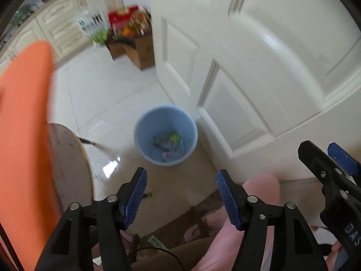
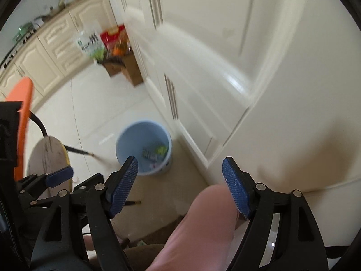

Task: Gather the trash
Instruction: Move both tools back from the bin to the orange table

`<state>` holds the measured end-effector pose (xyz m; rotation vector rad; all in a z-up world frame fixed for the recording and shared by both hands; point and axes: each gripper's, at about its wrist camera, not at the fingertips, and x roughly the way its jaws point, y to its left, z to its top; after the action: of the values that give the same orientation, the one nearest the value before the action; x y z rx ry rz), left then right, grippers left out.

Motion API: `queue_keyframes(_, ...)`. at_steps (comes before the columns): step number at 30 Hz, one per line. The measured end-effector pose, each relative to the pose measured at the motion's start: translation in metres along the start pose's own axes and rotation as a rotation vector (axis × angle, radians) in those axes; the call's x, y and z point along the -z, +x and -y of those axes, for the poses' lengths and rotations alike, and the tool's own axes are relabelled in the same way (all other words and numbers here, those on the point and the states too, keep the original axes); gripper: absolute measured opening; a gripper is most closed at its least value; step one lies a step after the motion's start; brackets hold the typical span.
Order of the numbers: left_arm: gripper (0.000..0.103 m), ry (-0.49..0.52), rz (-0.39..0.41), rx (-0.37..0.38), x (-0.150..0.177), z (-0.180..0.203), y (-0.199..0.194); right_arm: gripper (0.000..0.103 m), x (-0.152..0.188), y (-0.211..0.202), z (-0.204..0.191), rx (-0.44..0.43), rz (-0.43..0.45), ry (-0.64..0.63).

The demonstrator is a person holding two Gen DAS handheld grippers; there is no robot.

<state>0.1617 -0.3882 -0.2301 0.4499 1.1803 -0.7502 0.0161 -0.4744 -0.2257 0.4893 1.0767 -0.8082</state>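
Below both tools [image 1: 181, 194], trash bin [image 1: 165, 134].

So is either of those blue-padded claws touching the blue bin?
Apart. In the left wrist view the left gripper is open and empty, with bare floor between it and the bin; the right wrist view shows the right gripper likewise.

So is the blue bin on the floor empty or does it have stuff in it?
Not empty: the blue bin stands upright with a few scraps at the bottom.
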Motion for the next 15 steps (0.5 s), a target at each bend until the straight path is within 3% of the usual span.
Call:
queue_keyframes(2, 0.065, -0.023, 0.053, -0.004, 0.008, -0.013, -0.032, 0.092, -0.002, -0.018, -0.006, 0.002, 0.046, -0.007)
queue_keyframes(6, 0.067, -0.086, 0.149, 0.0, 0.026, -0.043, -0.087, 0.094, -0.007, -0.059, -0.033, -0.017, 0.138, -0.068)
queue_keyframes(10, 0.077, -0.146, 0.25, -0.012, 0.052, -0.084, -0.141, 0.1, -0.009, -0.098, -0.073, -0.092, 0.223, -0.151)
queue_keyframes(15, 0.082, -0.26, 0.34, -0.151, 0.103, -0.153, -0.192, 0.1, -0.004, -0.129, -0.136, -0.217, 0.285, -0.252)
